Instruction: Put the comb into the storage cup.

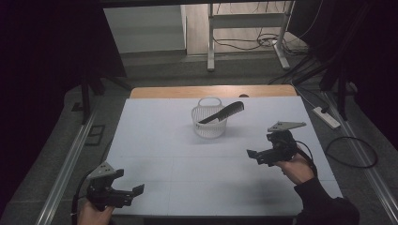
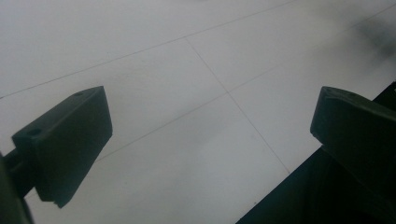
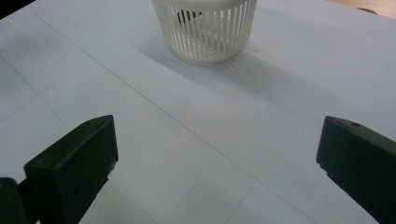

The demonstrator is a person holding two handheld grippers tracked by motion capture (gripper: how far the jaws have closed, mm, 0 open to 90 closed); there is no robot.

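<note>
**Both tools spread and empty, comb resting in the basket**

From the high view I have the white counter [image 1: 187,140] laid out in front of me, with a strip of bare wood along its far edge. The white slatted basket [image 1: 209,123] stands upright near the middle of the far half. A black comb [image 1: 222,113] lies tilted in it: its lower end sits down inside the basket, and its upper end leans over the rim and sticks out toward the right.

My left tool [image 1: 129,187] is at the near left corner of the counter, held in a hand that comes in from the bottom edge. Its jaws stand wide apart with nothing between them. In the left gripper view I see the two black jaws over bare white surface, with the counter's near edge cutting dark across the lower right corner.

My right tool [image 1: 254,155] is on the right side of the counter, nearer to me than the basket and well apart from it, held by a hand in a dark sleeve. Its jaws are also wide apart and hold nothing. In the right gripper view the basket [image 3: 205,28] sits ahead beyond the jaws, slightly left of centre, and a dark piece of the comb shows through its slats.
</note>
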